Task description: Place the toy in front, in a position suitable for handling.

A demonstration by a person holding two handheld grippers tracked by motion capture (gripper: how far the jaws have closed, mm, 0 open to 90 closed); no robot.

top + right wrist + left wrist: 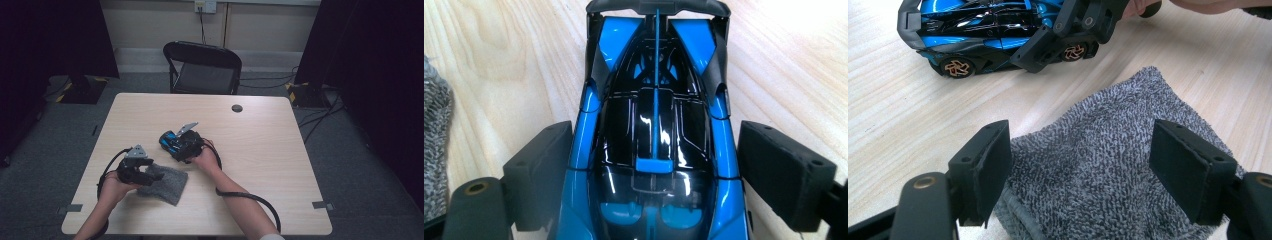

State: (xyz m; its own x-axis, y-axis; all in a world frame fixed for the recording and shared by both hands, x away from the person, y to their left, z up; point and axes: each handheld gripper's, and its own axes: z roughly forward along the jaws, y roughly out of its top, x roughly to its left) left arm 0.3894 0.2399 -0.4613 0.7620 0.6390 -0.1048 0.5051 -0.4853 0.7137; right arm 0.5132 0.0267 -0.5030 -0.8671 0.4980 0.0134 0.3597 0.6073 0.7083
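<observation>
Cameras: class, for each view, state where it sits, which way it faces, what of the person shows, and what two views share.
High view: above the table, looking forward and down; forearms, left gripper, right gripper.
Left gripper view: on the left gripper, open over the cloth.
Right gripper view: on the right gripper, jaws astride the car.
Shared: car and cloth.

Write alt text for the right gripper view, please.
A blue and black toy car sits on a light wooden table between the right gripper's two black jaws, seen from above. A grey cloth edges in at left.
</observation>
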